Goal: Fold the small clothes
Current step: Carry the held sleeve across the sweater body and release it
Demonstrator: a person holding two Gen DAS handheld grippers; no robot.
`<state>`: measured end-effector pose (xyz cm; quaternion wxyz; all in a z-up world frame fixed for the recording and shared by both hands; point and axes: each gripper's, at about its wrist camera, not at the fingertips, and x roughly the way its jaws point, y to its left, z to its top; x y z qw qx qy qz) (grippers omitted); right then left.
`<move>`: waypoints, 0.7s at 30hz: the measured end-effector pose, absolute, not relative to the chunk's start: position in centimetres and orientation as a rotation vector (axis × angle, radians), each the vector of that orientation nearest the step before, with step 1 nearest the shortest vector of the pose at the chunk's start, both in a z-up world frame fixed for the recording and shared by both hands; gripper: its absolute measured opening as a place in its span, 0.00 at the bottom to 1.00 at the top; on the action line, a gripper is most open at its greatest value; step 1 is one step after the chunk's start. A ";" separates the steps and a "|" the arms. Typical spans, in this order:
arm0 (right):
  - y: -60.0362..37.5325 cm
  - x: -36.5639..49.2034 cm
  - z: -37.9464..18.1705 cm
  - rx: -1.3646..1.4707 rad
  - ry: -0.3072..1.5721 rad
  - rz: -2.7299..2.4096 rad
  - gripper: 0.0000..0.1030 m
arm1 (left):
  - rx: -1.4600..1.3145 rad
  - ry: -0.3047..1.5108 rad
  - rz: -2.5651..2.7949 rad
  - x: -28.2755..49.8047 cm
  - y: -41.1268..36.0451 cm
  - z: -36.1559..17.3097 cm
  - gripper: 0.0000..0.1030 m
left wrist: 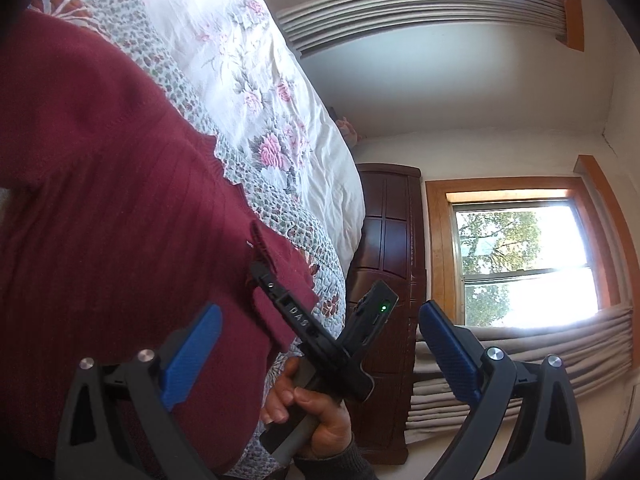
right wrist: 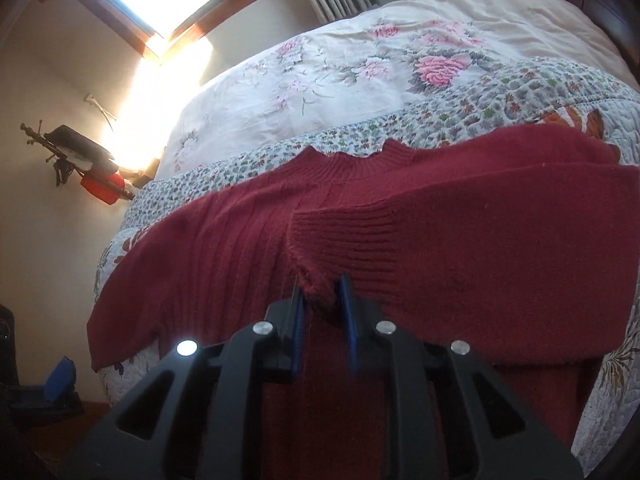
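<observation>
R gripper [right wrist: 320, 292] pinches sleeve cuff of red sweater [right wrist: 460, 240] on quilt [right wrist: 440, 120]; L gripper [left wrist: 320, 344] wide apart, empty, beside sweater.

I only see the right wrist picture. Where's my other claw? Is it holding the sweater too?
Observer: No. The left claw is open and holds nothing.
Child: What is it looking at?
Observer: It sees your right claw from the side, pinching the sweater by its cuff.
</observation>
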<state>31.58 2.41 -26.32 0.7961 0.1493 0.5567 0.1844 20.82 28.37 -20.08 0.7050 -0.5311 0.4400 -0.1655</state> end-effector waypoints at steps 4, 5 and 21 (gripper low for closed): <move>1.6 29.2 -25.0 0.349 1.183 0.448 0.37 | -1.176 1.045 -0.359 24.0 27.1 -23.0 0.96; 0.8 28.4 -24.2 0.358 1.171 0.446 0.41 | -1.180 1.070 -0.362 24.9 26.5 -23.8 0.96; -12.9 15.4 -22.6 0.689 1.148 0.275 0.44 | -0.909 1.486 -0.295 34.4 18.1 -32.1 0.92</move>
